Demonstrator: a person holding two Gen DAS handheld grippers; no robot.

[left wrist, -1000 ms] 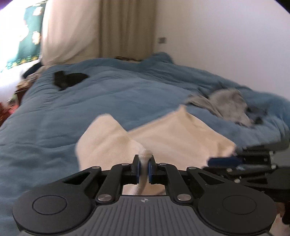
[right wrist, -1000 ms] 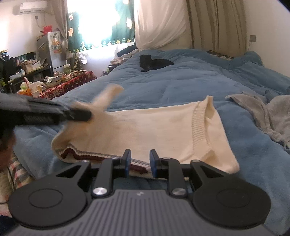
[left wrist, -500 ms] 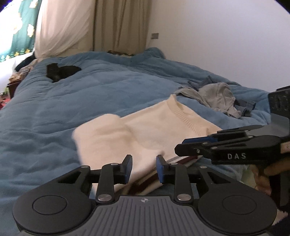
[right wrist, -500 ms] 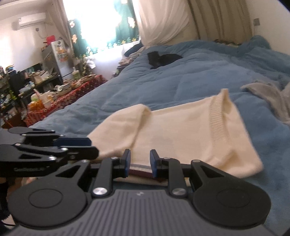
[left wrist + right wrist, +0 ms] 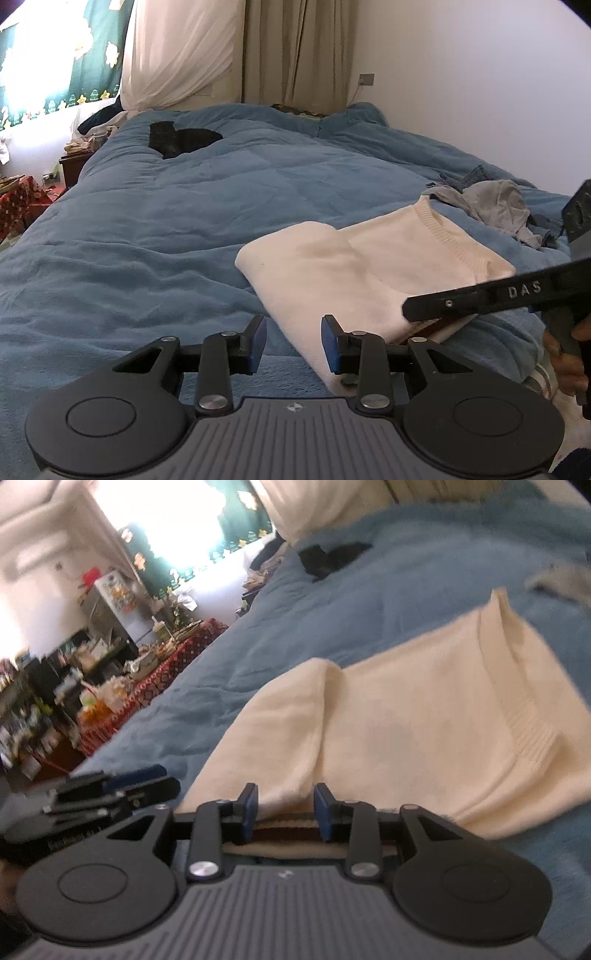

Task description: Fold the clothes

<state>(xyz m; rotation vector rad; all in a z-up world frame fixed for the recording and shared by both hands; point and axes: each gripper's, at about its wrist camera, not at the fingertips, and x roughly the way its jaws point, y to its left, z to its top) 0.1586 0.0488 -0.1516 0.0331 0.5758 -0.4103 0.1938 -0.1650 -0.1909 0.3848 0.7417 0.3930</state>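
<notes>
A cream sweater point(image 5: 369, 266) lies on the blue duvet point(image 5: 166, 236), one sleeve folded in over its body and the ribbed collar at the far end. My left gripper point(image 5: 293, 341) stands open just off the sweater's near left edge, its pads touching nothing. In the tilted right wrist view the sweater point(image 5: 424, 709) fills the middle. My right gripper point(image 5: 286, 808) is at the near hem, jaws opening, with the cream edge and the dark striped hem lying between the pads without being pressed. Each gripper also shows in the other's view: right gripper point(image 5: 410, 310), left gripper point(image 5: 162, 779).
A heap of grey clothes point(image 5: 495, 206) lies beyond the sweater by the white wall. A black garment point(image 5: 177, 140) sits far up the duvet. Left of the bed stands a cluttered table with a red patterned cloth point(image 5: 147, 679). A hand point(image 5: 569, 354) holds the right gripper.
The left gripper let go of the sleeve, which now lies folded across the sweater, and drew off to the left. The right gripper rolled, and its jaws widened over the hem.
</notes>
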